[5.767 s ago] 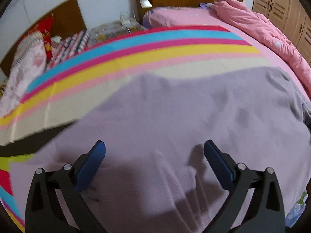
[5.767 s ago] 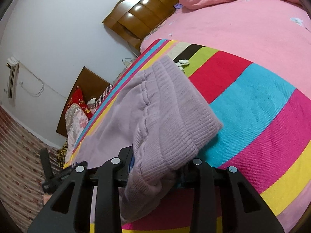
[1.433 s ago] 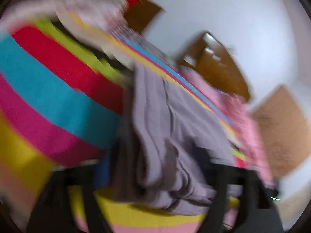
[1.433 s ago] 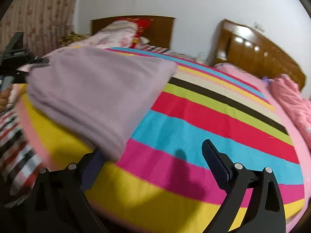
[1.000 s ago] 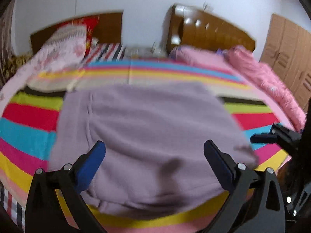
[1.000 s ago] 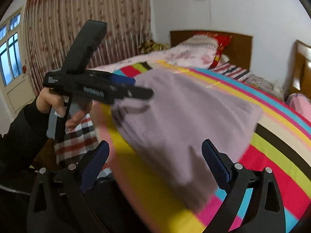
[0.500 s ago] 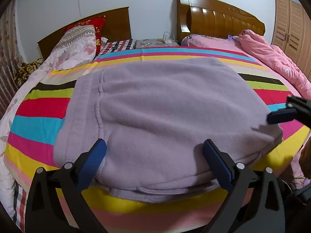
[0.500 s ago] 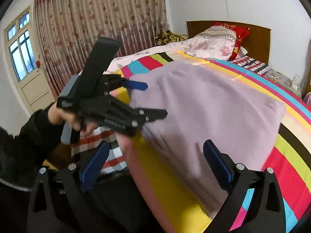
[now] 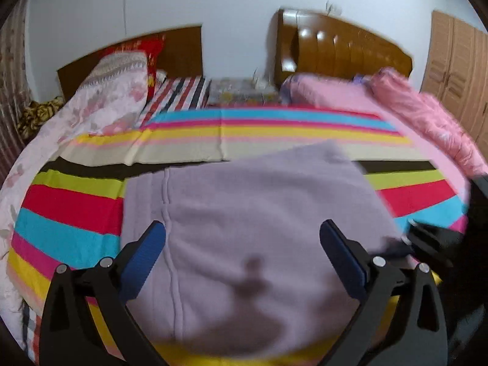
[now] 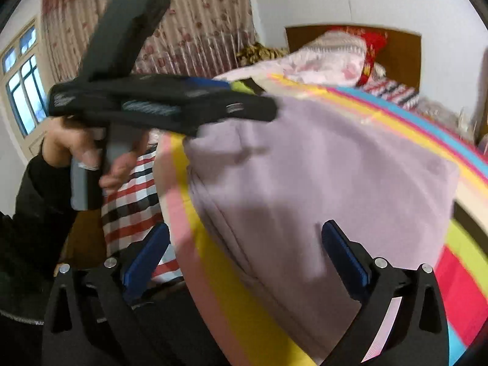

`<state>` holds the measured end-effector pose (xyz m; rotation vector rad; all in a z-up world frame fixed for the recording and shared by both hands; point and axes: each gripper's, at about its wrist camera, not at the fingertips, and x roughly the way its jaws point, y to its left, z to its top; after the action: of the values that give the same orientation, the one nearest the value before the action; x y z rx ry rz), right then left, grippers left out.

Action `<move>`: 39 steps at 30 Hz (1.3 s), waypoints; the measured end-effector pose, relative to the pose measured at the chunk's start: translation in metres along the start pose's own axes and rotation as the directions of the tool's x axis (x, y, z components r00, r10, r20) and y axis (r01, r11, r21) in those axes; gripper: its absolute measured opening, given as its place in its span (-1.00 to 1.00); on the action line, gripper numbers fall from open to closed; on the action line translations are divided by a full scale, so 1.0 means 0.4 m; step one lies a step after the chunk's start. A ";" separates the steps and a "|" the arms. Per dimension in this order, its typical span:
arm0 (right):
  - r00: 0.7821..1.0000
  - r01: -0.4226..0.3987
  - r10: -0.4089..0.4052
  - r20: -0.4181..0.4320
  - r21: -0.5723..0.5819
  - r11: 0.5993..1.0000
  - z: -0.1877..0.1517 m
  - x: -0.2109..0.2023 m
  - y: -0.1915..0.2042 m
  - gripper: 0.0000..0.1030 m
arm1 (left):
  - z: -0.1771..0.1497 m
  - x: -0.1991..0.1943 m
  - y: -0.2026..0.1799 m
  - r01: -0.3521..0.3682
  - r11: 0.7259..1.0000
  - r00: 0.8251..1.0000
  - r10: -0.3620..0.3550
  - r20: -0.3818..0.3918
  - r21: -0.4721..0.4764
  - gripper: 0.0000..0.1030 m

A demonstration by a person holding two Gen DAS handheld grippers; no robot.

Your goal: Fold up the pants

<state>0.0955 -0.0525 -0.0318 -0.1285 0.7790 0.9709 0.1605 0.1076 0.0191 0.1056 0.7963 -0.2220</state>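
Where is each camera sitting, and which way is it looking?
Left wrist: sits on the left claw, looking down across the folded lilac pants on the striped blanket toward two headboards; its own open fingers frame the view, and the right claw pokes in at the right edge.
Right wrist: sits on the right claw, which has just been opening, looking sideways over the pants toward the curtains; the hand holding the left claw shows.
Shared: the pants, the blanket, the other claw.

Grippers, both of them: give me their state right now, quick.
Left gripper: open, fingers apart above the folded pants, holding nothing.
Right gripper: open, just widened, holding nothing.
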 end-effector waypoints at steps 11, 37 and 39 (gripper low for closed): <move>0.999 -0.047 0.047 0.003 -0.114 0.992 -0.002 -0.098 -0.038 0.91 | -0.125 0.078 0.021 -0.093 0.995 0.995 0.094 -0.033 0.023 0.97; 0.887 -0.453 0.455 -0.076 0.042 0.890 0.091 -0.058 -0.225 0.92 | -0.076 0.103 0.069 -0.123 0.991 0.989 0.119 -0.086 -0.050 0.97; 0.840 -0.509 0.499 -0.213 0.008 0.861 0.048 0.003 -0.124 0.92 | -0.098 0.099 0.093 -0.088 0.991 0.994 0.080 -0.079 -0.103 0.97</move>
<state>0.1451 -0.0721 -0.0302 -0.0663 1.0098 1.4980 0.1688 0.1446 -0.0363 0.0467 0.8742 -0.0957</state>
